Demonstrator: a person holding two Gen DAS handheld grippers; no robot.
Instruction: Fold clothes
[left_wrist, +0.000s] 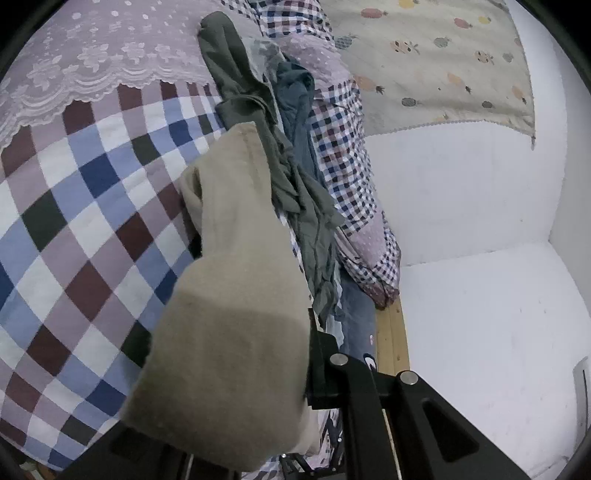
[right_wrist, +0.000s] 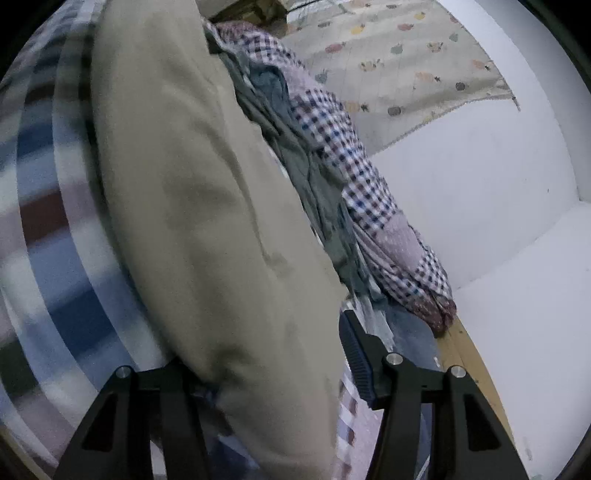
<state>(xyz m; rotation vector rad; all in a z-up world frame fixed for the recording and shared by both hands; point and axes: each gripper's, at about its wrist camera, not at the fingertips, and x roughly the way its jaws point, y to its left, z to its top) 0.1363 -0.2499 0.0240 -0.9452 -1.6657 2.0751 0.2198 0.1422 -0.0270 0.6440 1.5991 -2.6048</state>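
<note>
Left wrist view shows a beige cotton garment (left_wrist: 229, 332) draped over the left gripper (left_wrist: 295, 387), covering one finger entirely; the black finger (left_wrist: 332, 373) on the right stays visible, pressed against the cloth's edge. Whether the jaws are actually clamped on the fabric cannot be told, since the cloth hides the gap. The garment hangs above a patchwork bedspread of blue, maroon, white and lilac squares (left_wrist: 85, 221), which has a band of white lace (left_wrist: 85, 74) across its far end. Beside the beige cloth lies a crumpled olive-green garment (left_wrist: 258, 122), with a rumpled teal-blue one (left_wrist: 295, 92) just next to it. Beyond those sits a bunched small-check quilt (left_wrist: 343, 155), close to the white wall (left_wrist: 461, 192). A cream sheet printed with pineapples (left_wrist: 436, 55) hangs on that wall.

Right wrist view has the same beige garment (right_wrist: 207, 206) filling the middle, running between the fingers of the right gripper (right_wrist: 273, 373). The jaws stand wide apart, and the ribbed blue pad (right_wrist: 354, 354) on one finger is bare. A wooden bed rail (right_wrist: 465, 354) runs along the wall.
</note>
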